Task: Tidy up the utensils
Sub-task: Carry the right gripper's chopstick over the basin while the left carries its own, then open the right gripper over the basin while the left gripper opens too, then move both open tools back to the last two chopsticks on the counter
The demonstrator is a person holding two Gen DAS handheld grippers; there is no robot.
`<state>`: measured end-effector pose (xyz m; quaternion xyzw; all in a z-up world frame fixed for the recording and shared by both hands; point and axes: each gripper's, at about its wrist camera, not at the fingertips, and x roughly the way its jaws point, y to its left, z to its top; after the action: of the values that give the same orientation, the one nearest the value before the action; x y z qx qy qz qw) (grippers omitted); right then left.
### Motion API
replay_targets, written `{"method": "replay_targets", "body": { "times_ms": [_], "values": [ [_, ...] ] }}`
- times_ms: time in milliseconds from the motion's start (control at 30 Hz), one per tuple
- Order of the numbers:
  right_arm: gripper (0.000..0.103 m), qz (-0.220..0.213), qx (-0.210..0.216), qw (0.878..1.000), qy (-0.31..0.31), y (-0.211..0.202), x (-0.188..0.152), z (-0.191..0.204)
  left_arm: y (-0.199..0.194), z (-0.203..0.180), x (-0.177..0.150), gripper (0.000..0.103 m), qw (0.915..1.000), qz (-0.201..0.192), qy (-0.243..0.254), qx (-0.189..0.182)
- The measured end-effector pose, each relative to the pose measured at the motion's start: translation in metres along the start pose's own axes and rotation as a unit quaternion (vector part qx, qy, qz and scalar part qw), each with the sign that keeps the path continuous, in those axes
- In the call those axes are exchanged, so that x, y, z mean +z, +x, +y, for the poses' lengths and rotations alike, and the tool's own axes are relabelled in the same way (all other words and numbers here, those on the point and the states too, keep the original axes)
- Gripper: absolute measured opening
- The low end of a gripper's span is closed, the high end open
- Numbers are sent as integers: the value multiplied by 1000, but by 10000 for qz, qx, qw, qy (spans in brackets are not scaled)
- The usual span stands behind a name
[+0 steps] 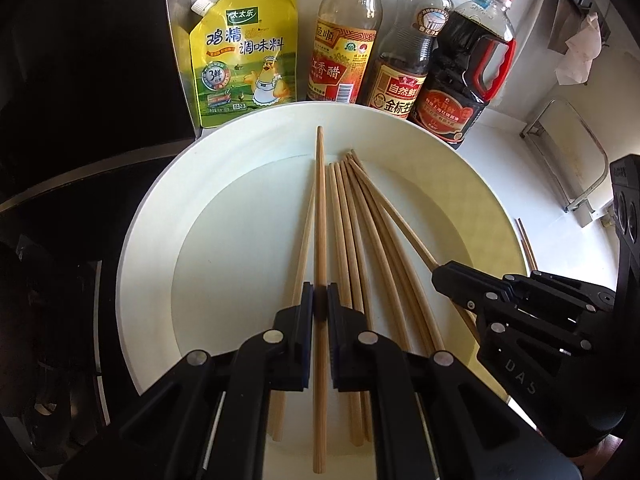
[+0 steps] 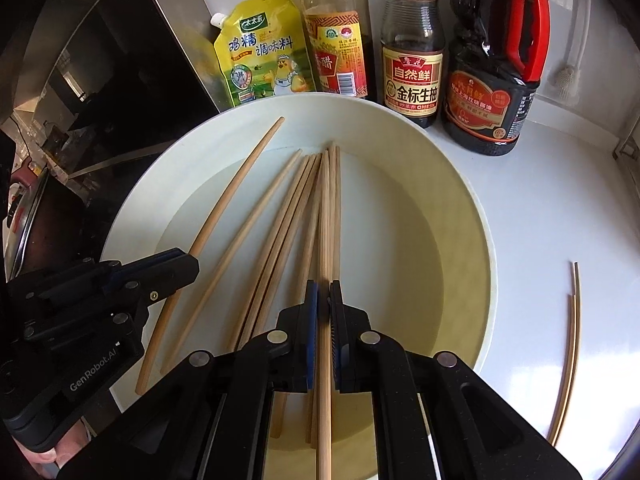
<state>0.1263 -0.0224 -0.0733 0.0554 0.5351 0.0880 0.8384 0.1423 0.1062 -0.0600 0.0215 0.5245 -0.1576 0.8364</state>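
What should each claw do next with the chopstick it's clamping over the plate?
Probably lower both and open. The left claw and right claw each grip one chopstick above the white plate, where the others already lie bundled.

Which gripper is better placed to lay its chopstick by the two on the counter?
Right, probably. The right gripper, shut on a chopstick, sits on the side of the plate nearest the counter pair; the left gripper would have to cross it.

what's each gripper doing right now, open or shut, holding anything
left gripper: shut on one wooden chopstick, over the white round plate.
right gripper: shut on another wooden chopstick, over the same plate.
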Motion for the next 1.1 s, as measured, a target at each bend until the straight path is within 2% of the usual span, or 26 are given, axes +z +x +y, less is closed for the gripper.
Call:
{"method": "replay_targets", "body": {
  "times_ms": [33,100,133,167,600,867,1100],
  "values": [
    [6,2,-3,10000,8,0,0,0,1,1,1,8,10000,19,-12,22],
    [7,-37,-20,10000,14,-2,-1,-2,3,3,2,18,10000,40,-42,35],
    [11,-71,-33,10000,7,-4,-1,-2,2,5,2,27,10000,17,-73,52],
    [12,-113,-59,9999,-6,-6,-1,-1,1,7,2,30,9999,-18,-108,59],
    [13,-395,-117,9991,-32,-34,-8,-4,-23,12,-4,30,9993,-239,-210,218],
    [20,-530,-121,9985,-78,-56,-24,0,-46,3,-15,37,9984,-484,-173,229],
    [25,-637,-114,9979,-57,-76,-44,-3,-58,-15,-28,42,9982,-542,-108,213]
  ]
}}
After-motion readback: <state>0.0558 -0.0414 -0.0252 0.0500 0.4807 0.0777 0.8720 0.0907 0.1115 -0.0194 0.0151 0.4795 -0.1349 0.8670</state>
